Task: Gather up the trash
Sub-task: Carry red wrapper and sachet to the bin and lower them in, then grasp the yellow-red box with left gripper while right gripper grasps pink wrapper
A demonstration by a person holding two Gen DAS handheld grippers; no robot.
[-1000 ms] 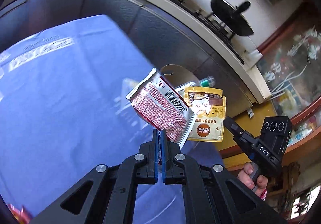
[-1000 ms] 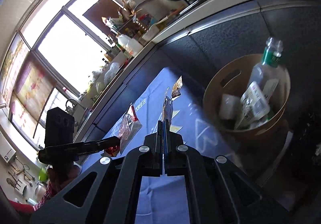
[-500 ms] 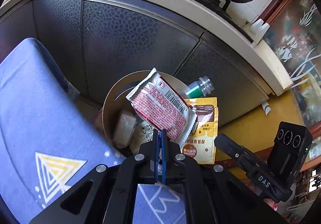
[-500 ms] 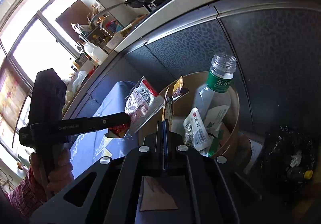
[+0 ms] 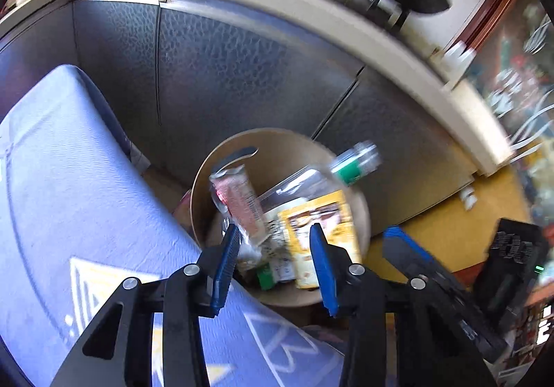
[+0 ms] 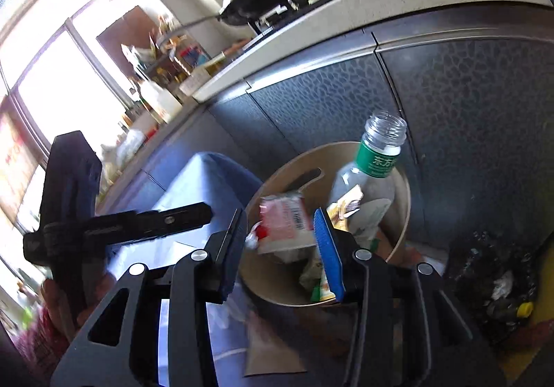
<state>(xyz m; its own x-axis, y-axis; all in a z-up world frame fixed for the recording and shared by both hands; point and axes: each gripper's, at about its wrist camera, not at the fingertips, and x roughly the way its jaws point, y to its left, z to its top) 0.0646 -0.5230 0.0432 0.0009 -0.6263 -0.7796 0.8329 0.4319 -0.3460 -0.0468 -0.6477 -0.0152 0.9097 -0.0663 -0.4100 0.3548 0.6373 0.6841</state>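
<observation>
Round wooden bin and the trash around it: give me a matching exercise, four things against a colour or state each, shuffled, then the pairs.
Things:
1. red wrapper
2. yellow packet
3. clear bottle
4. left tool

Descriptions:
A. green label, cap off
B. jaws opening, nothing pressed between the pads
C. barcode showing, dropping into the round wooden bin
D. brown print, by the bin's near rim

Pairs: 1-C, 2-D, 3-A, 4-B
</observation>
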